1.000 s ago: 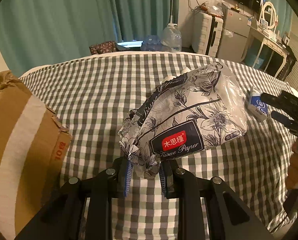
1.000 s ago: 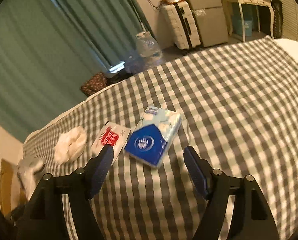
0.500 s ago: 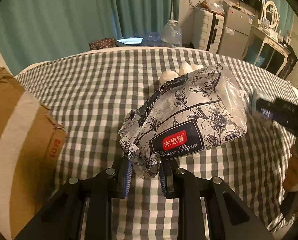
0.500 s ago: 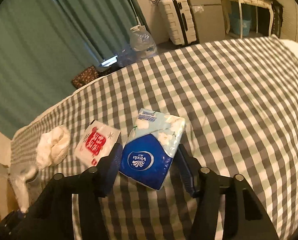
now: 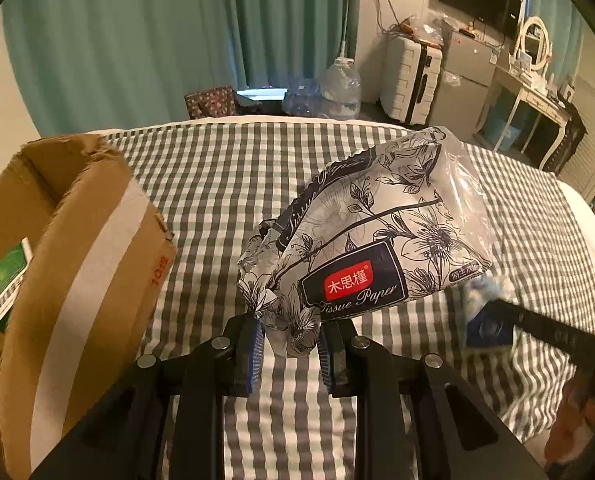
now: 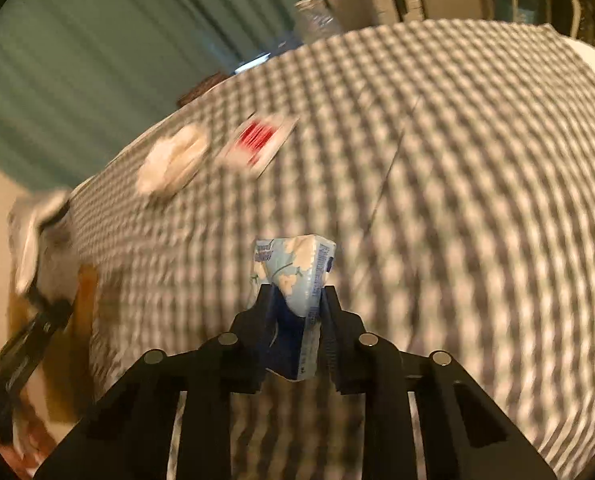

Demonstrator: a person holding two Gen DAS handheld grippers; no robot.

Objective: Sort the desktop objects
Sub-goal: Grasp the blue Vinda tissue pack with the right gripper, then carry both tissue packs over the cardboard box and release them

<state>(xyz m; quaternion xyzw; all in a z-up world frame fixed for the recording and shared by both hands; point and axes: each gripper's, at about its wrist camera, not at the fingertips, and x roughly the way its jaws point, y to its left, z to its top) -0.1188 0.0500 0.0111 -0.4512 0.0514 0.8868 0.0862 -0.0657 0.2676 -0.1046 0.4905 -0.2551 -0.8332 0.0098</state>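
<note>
Left tool clamping floral tissue pack beside cardboard box — right tool closing on blue tissue packet.

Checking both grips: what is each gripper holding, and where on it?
Left gripper: floral tissue pack, by its crumpled end. Right gripper, closing: blue tissue packet, by its lower end.

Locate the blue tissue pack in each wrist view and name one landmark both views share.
Left wrist view: the blue tissue pack is blurred at right of centre, below the floral tissue bag.
Right wrist view: bottom centre, pinched between the closing right gripper pads.
Shared landmark: the cardboard box, left edge in both.
</note>
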